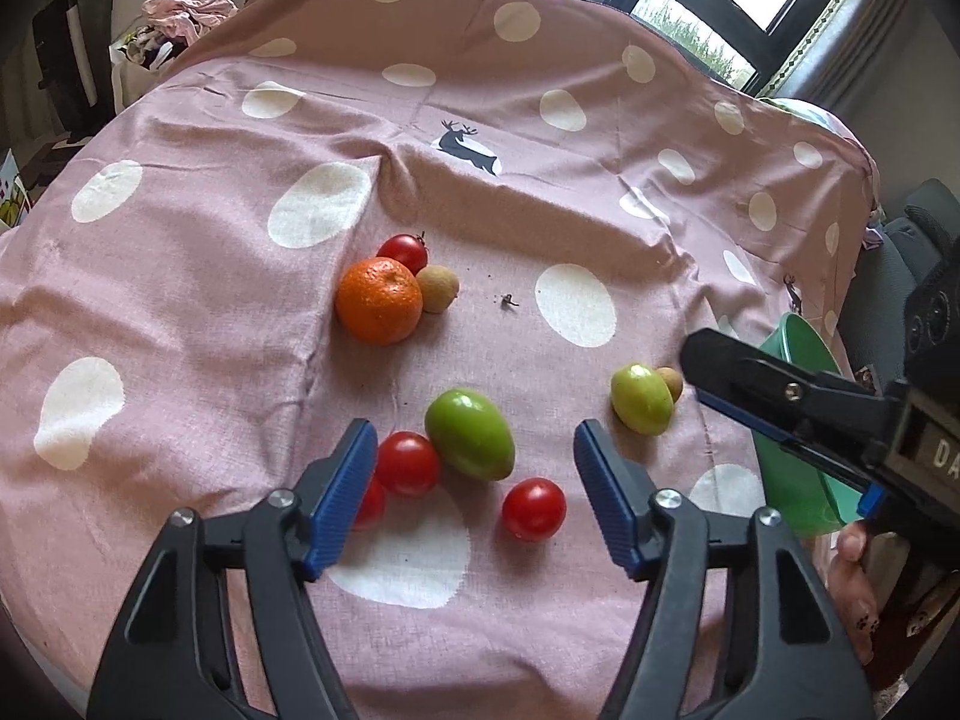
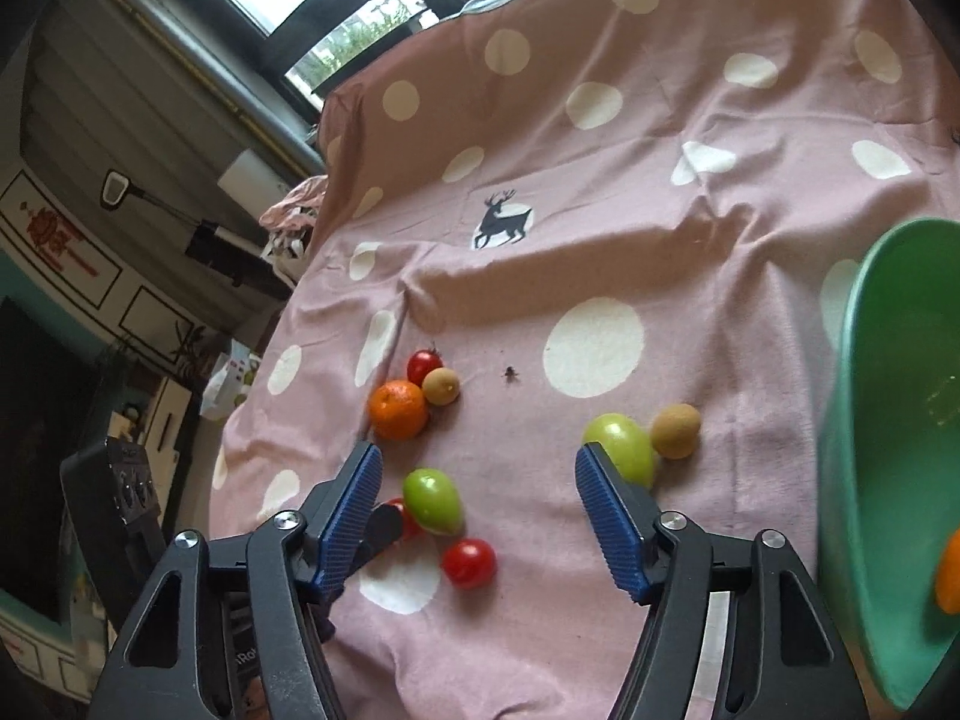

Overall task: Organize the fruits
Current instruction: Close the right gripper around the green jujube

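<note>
Fruits lie on a pink spotted cloth (image 1: pixel 180 276). My left gripper (image 1: pixel 474 480) is open just above a green fruit (image 1: pixel 471 443) and three red tomatoes, one (image 1: pixel 408 463) by its left pad; the pads touch nothing. Farther back an orange (image 1: pixel 379 300), a tomato (image 1: pixel 405 252) and a brown longan (image 1: pixel 438 288) sit together. My right gripper (image 2: pixel 480 492) is open and holds nothing; a second green fruit (image 2: pixel 621 450) and a longan (image 2: pixel 676 431) lie just past its right finger. A green bowl (image 2: pixel 888 450) stands at the right with an orange piece (image 2: pixel 951 576) inside.
A small dark stem (image 1: pixel 510 300) lies mid-cloth. The right gripper (image 1: pixel 699 378) reaches in from the right in front of the bowl (image 1: pixel 798 480), with a hand (image 1: pixel 852 576) below it. The cloth's left edge (image 2: pixel 252 396) drops off to clutter and furniture.
</note>
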`<action>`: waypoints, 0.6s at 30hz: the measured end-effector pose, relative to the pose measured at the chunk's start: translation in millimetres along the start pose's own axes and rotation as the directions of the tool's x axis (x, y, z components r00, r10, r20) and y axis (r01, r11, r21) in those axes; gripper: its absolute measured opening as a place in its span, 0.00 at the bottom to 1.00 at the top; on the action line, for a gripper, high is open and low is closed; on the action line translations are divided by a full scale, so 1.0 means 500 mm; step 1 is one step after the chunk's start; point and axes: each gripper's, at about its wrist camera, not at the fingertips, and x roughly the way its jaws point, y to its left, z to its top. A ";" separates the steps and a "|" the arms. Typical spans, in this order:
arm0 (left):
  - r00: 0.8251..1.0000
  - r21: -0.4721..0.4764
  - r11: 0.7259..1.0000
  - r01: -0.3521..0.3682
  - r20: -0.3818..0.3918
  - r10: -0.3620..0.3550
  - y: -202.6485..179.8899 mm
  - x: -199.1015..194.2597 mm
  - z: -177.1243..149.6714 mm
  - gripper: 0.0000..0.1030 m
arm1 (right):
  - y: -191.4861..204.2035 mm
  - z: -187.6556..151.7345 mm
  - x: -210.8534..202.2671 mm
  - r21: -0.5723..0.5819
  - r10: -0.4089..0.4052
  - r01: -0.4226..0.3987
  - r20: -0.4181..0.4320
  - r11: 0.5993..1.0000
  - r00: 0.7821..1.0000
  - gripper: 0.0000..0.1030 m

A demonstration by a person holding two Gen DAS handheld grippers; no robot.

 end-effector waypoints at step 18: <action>0.998 -0.013 1.000 0.018 -0.053 -0.019 -0.007 0.044 0.012 0.40 | 0.004 0.012 0.127 -0.001 0.095 -0.098 -0.213 0.995 0.972 0.37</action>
